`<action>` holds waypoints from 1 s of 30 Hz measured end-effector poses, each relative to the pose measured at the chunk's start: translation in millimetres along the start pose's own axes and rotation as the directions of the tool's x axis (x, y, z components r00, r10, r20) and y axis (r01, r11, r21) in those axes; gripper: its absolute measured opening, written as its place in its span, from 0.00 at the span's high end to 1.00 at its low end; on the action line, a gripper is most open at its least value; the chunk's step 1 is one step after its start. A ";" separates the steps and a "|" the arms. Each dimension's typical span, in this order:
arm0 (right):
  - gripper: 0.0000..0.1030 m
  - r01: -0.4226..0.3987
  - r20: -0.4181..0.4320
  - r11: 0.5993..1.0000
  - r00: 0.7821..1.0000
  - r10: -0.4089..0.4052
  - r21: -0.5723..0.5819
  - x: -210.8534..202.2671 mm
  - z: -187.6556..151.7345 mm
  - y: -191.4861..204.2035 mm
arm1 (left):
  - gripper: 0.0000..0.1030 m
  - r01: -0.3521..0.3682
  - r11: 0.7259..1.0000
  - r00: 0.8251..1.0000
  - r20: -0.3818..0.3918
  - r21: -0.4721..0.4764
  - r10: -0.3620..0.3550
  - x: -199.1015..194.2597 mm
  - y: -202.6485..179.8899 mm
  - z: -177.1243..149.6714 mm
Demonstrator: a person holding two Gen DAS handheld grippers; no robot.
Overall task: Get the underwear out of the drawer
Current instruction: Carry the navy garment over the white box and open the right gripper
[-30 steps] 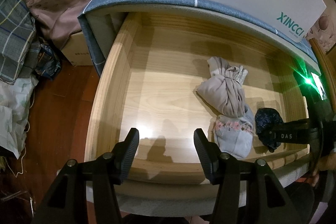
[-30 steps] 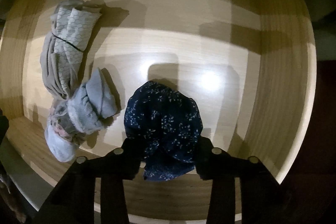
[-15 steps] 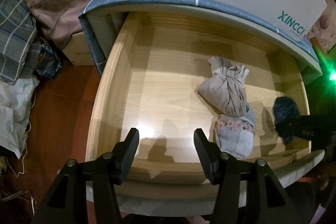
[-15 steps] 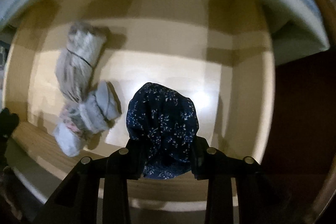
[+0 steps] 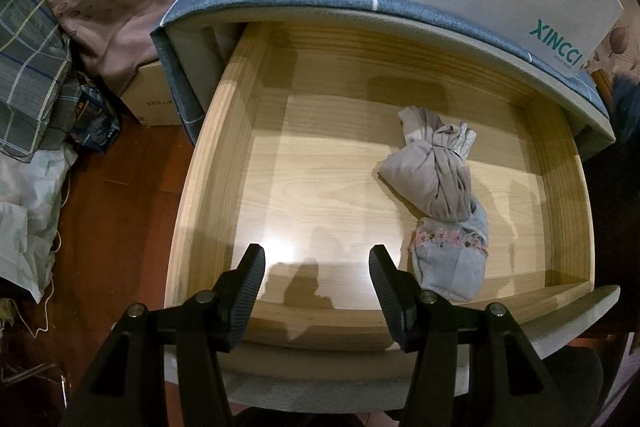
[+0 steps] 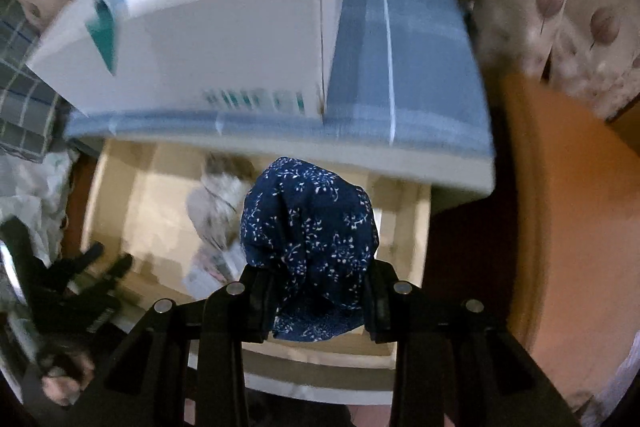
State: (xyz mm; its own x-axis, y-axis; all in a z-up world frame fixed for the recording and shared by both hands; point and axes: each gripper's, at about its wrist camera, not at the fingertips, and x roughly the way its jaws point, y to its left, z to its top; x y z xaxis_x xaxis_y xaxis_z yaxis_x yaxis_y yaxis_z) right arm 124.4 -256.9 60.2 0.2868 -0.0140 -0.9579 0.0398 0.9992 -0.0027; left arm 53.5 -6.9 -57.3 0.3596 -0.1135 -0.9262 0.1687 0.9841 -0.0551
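Underwear, navy floral bundle point(image 6: 310, 247): clamped between the right gripper point(image 6: 316, 301) fingers, held above the open wooden drawer point(image 5: 200, 195). Beige bundle point(image 5: 434, 175) and grey bundle point(image 5: 452, 257): on drawer floor. Left gripper point(image 5: 316, 279): jaws apart, empty, over the drawer's front edge.

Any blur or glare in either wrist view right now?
Left wrist: sharp, with a bright glare spot on the drawer floor and dark fisheye corners. Right wrist: motion blur smears the white box; only the navy underwear in the right hand-held gripper stays crisp.
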 end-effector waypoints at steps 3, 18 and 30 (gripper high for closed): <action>0.70 -0.009 0.059 1.000 0.998 0.010 -0.012 -30.7 18.1 2.0 | 0.46 0.001 1.000 1.000 0.000 0.000 -0.001 -0.1 0.1 -0.1; 0.70 -0.025 0.208 0.998 0.977 0.037 -0.056 -88.4 127.7 57.4 | 0.46 0.004 1.000 1.000 0.005 0.000 -0.004 -1.2 -0.1 -1.4; 0.63 -0.043 0.195 0.997 0.979 0.055 -0.064 -41.5 187.5 97.6 | 0.46 0.012 1.000 1.000 -0.004 -0.010 -0.012 -2.2 0.8 -1.0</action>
State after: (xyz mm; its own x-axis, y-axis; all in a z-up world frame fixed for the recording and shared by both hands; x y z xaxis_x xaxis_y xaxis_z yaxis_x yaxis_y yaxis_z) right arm 295.8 -165.8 153.5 0.4698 0.0340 -0.8821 -0.0337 0.9992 0.0206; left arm 51.9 -5.7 -55.6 0.3537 -0.1246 -0.9270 0.1642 0.9840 -0.0696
